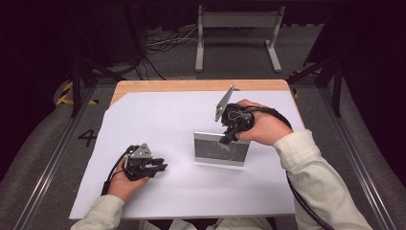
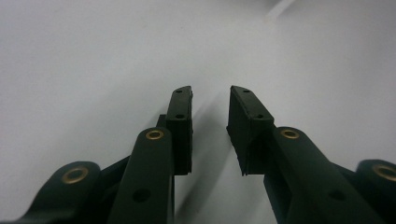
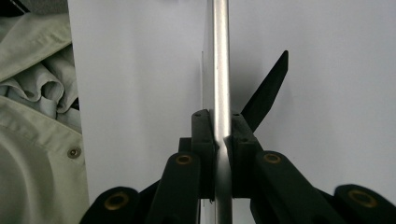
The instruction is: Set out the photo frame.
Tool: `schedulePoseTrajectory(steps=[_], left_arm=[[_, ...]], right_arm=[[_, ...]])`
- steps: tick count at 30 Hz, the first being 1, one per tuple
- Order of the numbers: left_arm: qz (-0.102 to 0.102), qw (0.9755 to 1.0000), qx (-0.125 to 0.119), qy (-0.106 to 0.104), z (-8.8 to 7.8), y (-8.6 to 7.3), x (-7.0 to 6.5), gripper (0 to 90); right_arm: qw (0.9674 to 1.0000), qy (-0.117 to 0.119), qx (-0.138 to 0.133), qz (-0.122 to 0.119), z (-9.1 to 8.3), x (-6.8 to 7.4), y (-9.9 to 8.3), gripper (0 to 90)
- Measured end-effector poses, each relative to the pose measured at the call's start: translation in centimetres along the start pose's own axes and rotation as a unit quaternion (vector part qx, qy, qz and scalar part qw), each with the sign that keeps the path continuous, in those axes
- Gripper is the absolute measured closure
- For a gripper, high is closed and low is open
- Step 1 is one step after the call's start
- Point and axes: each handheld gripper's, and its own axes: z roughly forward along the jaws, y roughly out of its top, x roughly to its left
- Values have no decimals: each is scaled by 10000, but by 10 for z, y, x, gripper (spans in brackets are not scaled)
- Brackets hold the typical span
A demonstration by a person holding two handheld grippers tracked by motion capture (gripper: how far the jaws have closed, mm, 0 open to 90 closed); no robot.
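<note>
We've got a picture frame (image 1: pixel 221 149) standing upright near the middle of the desk (image 1: pixel 143 88), on the big white sheet (image 1: pixel 158 120) that covers most of the wooden top. Our right gripper (image 1: pixel 226 139) comes down on it from above and is clamped on the frame's top edge. In the right gripper view the silver edge of the frame (image 3: pixel 220 70) runs straight up between the two black pads (image 3: pixel 203 140), which press on it from both sides, and the black stand (image 3: pixel 267 91) sticks out at an angle behind the frame.

Our left gripper (image 1: pixel 162 166) sits low over the sheet toward the near left of the desk, well apart from the frame, pointing roughly toward it. In the left gripper view its jaws stand partway apart with nothing between them, just bare white sheet (image 2: pixel 116 56) underneath.

A light jacket sleeve (image 3: pixel 37 93) shows at the left of the right gripper view.
</note>
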Motion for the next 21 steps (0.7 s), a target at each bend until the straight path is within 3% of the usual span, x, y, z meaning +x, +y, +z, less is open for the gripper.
schedulePoseTrajectory(steps=[6, 15, 21], left_arm=[[-12, 10000, 7, 9, 1, 0, 0, 712], [6, 10000, 4, -15, 1, 2, 0, 712], [33, 10000, 6, -35, 3, 3, 0, 712]], right_arm=[[9998, 52, 51, -163, 6, 2, 3, 837], [9978, 99, 201, -631, 14, 5, 7, 837], [9980, 87, 190, -594, 14, 3, 3, 835]])
